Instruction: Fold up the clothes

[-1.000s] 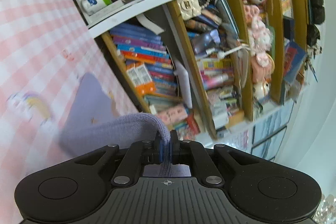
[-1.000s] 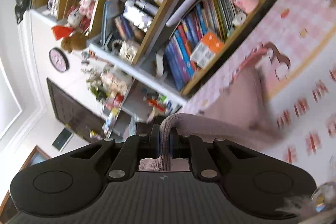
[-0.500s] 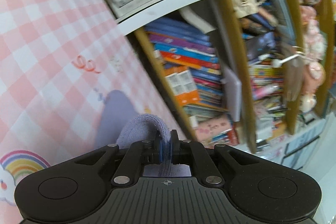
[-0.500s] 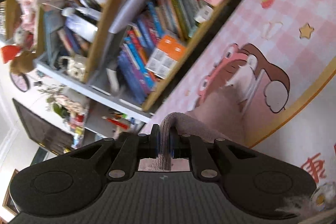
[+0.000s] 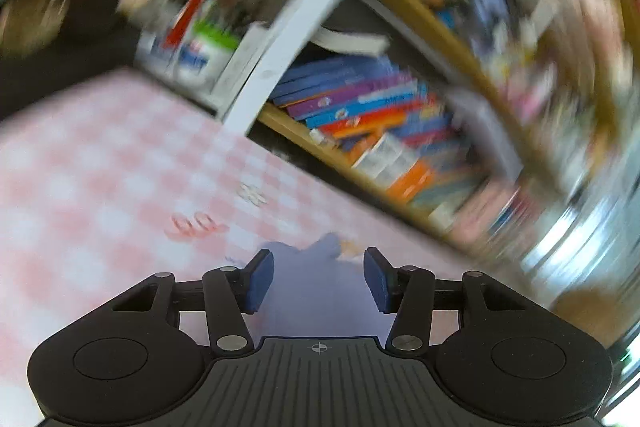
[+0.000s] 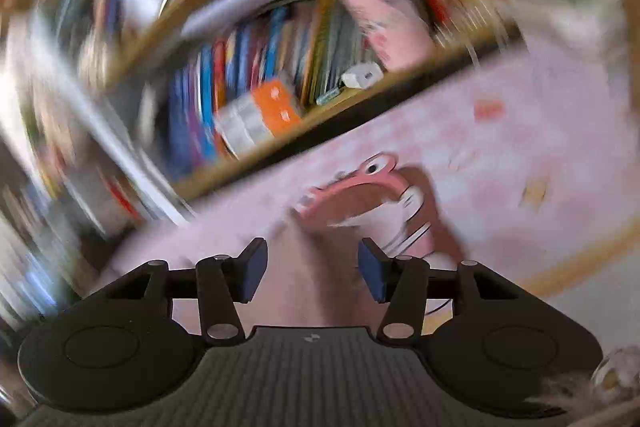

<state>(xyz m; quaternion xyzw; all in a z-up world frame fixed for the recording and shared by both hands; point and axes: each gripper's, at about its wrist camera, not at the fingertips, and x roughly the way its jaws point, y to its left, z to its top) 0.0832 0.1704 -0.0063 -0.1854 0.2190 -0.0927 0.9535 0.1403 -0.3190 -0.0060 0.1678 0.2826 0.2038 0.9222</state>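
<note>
Both of your grippers have released: a second ago each was clamped on a fold of knit cloth, and the jaws have just been opening. Your left gripper (image 5: 319, 279) now stands with its blue pads (image 5: 258, 281) apart, and the lavender garment (image 5: 320, 291) lies flat on the pink checked tablecloth (image 5: 100, 163) between and below them, touched by neither pad. Your right gripper (image 6: 312, 273) is likewise parted; the same garment, pinkish-mauve in this view (image 6: 308, 279), lies under the gap, free of both pads.

Just beyond the cloth in the right view, a cartoon print (image 6: 372, 195) on the tablecloth shows partly uncovered. The cloth end lies near the far edge of the table.

Past that edge stands a wooden bookshelf (image 5: 312, 143) packed with coloured books (image 5: 360, 111). At far left in the left view, a pen holder (image 5: 192, 47) sits beside the shelf. Both views are heavily blurred; finer detail cannot be told.
</note>
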